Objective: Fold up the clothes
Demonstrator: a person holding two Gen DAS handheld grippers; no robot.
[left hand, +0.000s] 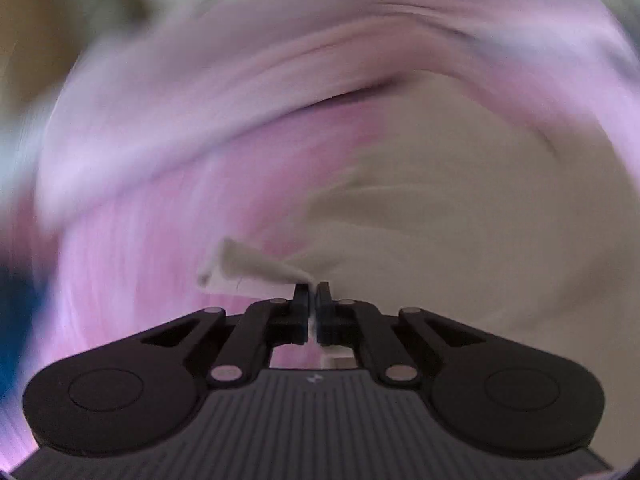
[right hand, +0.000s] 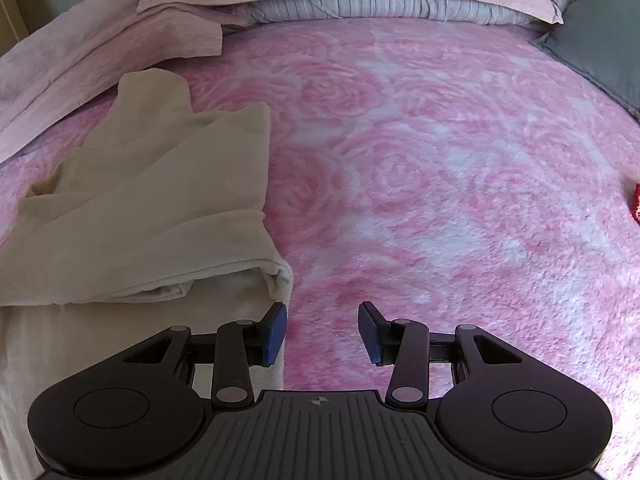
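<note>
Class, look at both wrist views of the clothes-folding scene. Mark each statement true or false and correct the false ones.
1. The left gripper is shut on the cream garment. True.
2. The right gripper holds the cream garment. False: its fingers are apart with nothing between them.
3. The bedspread is plain blue. False: pink with a rose pattern.
4. A grey pillow lies at the right view's upper right. True.

A fluffy pink blanket with a rose pattern [right hand: 440, 168] is spread across the bed. Folded pale pink sheets [right hand: 120, 48] are laid along its far left edge, over a ribbed grey pillow [right hand: 380, 6]. A grey cushion [right hand: 604, 28] is seen far right (a small red object [right hand: 636, 204] is cut off at the edge).
</note>
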